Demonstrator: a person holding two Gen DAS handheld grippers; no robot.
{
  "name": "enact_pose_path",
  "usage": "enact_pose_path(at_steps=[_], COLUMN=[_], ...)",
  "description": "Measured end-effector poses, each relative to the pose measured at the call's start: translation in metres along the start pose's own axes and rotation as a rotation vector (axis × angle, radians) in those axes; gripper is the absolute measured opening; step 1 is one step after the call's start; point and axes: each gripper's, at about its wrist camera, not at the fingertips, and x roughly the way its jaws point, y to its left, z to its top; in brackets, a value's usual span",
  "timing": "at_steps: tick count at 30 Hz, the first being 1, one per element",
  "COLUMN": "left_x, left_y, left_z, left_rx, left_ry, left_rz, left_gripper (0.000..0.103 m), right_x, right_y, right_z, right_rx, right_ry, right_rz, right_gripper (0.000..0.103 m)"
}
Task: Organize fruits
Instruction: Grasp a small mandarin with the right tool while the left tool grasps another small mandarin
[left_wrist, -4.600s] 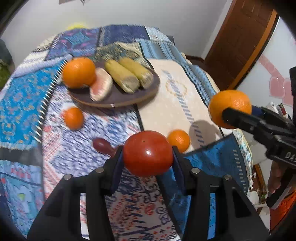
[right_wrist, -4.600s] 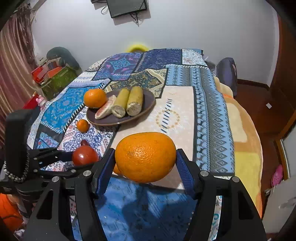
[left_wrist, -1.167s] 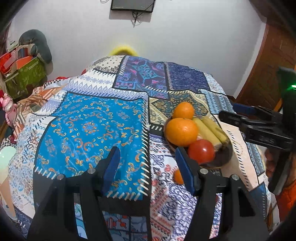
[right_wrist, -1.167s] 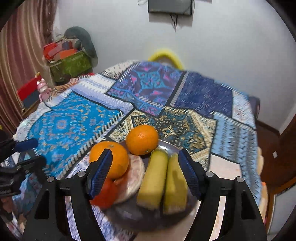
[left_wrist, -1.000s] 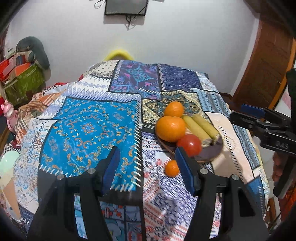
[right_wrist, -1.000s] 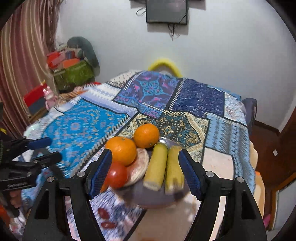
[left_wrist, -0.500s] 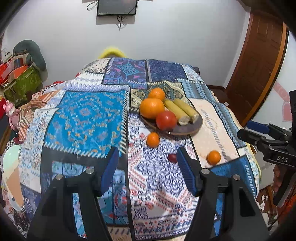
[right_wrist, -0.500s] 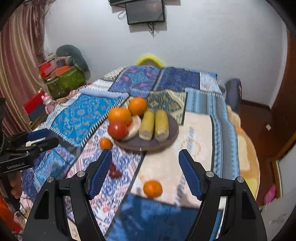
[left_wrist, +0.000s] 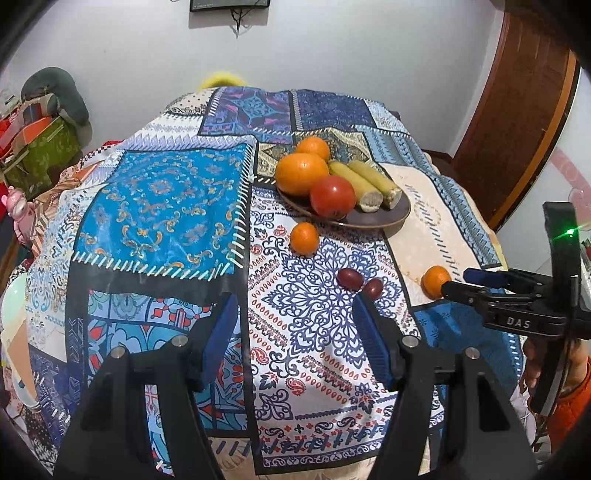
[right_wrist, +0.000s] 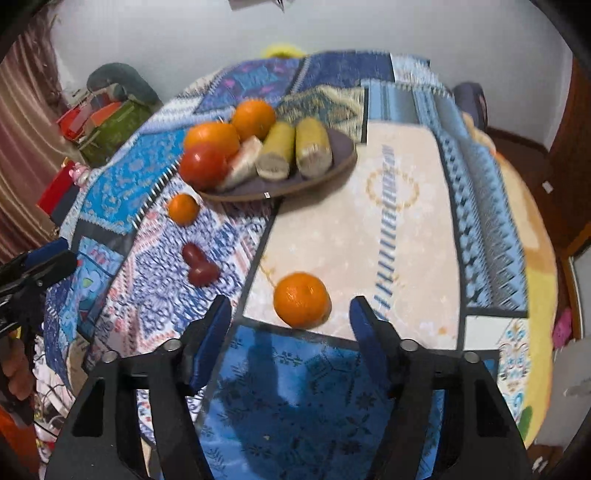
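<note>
From the left wrist view, a round table (left_wrist: 155, 192) fills the room's middle, draped in a patchwork cloth of blue, navy and cream panels. Behind it is a plain white wall with a dark screen cut off at the top edge, a brown wooden door to the right, and a heap of bags and boxes at the left. The left gripper (left_wrist: 293, 334) hangs over the near side of the cloth with its jaws spread wide and nothing between them. Far ahead of it sits a dark plate (left_wrist: 391, 218) carrying two oranges, a tomato (left_wrist: 332, 196) and two cobs of corn (left_wrist: 369, 182). A small orange (left_wrist: 304, 238) lies on the cloth just in front of the plate. Two dark red fruits (left_wrist: 357, 282), too small to name, lie touching each other just beyond the right fingertip. The right gripper (left_wrist: 448, 286) enters from the right, its tip partly covering another small orange (left_wrist: 433, 281); its jaw state is unclear here.

The right wrist view is blurred. Its own jaws stand wide apart, holding nothing, with the loose orange (right_wrist: 302, 300) on the cream panel just ahead, between the fingertips but not touched. The plate (right_wrist: 332, 162) lies farther off, and a pale slice (right_wrist: 242, 162) shows beside the tomato (right_wrist: 203, 165). The left gripper's tip peeks in at the left edge.
</note>
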Motion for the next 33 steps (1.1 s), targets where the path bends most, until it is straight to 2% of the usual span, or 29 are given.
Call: enact_pose_path(at_steps=[7, 9, 19, 27, 33], left_x=[0.017, 0.022, 0.051, 0.089, 0.115], left_y=[0.001, 0.001, 0.004, -0.002, 0.003], left_z=[0.002, 0.003, 0.021, 0.038, 0.046], left_rx=[-0.004, 0.002, -0.008, 0.011, -0.015], left_ry=[0.026, 0.03, 0.045, 0.08, 0.11], left_rz=[-0.002, 0.0, -0.004, -0.015, -0.028], left_gripper=[0.064, 0.064, 0.064, 0.047, 0.045], right_x=[0.021, 0.024, 0.01, -0.005, -0.003], right_y=[-0.004, -0.004, -0.009, -0.007, -0.006], right_z=[-0.003, -0.004, 0.011, 0.03, 0.041], right_rx=[0.007, 0.0, 0.013, -0.014, -0.031], right_ry=[0.047, 0.043, -0.039, -0.128, -0.147], right_rz=[0.02, 0.002, 0.028, 0.025, 0.03], right_gripper=[0.04, 0.036, 0.035, 0.035, 0.035])
